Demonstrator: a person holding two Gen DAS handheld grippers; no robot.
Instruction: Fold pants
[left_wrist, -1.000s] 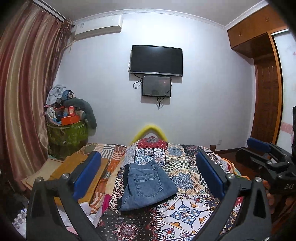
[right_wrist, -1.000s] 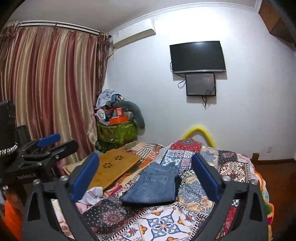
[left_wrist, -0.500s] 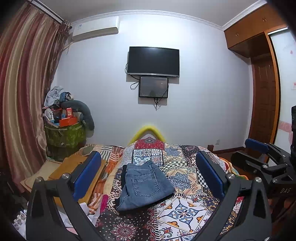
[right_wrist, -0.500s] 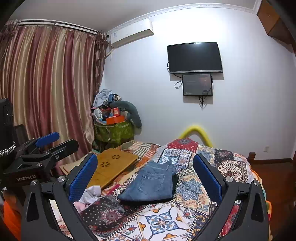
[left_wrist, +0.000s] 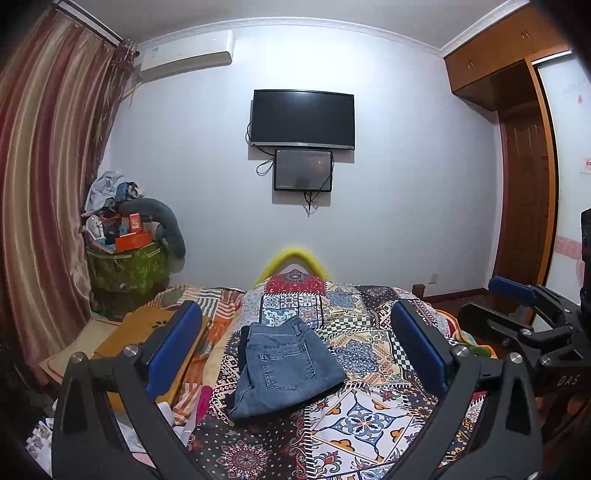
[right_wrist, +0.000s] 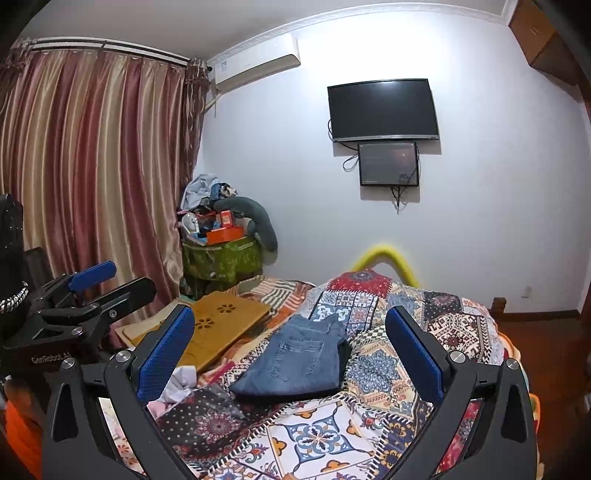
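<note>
Blue jeans (left_wrist: 284, 365) lie folded into a compact rectangle, back pocket up, on the patchwork bed cover (left_wrist: 369, 417); a dark garment edge shows under them. They also show in the right wrist view (right_wrist: 299, 358). My left gripper (left_wrist: 295, 347) is open and empty, held above and short of the jeans. My right gripper (right_wrist: 291, 347) is open and empty too, also back from the jeans. The right gripper shows at the right edge of the left wrist view (left_wrist: 524, 317); the left gripper shows at the left of the right wrist view (right_wrist: 96, 284).
A wooden lap tray (right_wrist: 218, 328) lies on the bed's left side, with loose cloth (right_wrist: 177, 384) near it. A cluttered green bin (left_wrist: 125, 269) stands by the curtain. A TV (left_wrist: 303, 118) hangs on the far wall. A wooden door (left_wrist: 524, 206) is at right.
Both grippers have lifted and tilted upward slightly, so the bed and jeans sit lower in both views. The jeans have not moved. Both grippers stay open.
</note>
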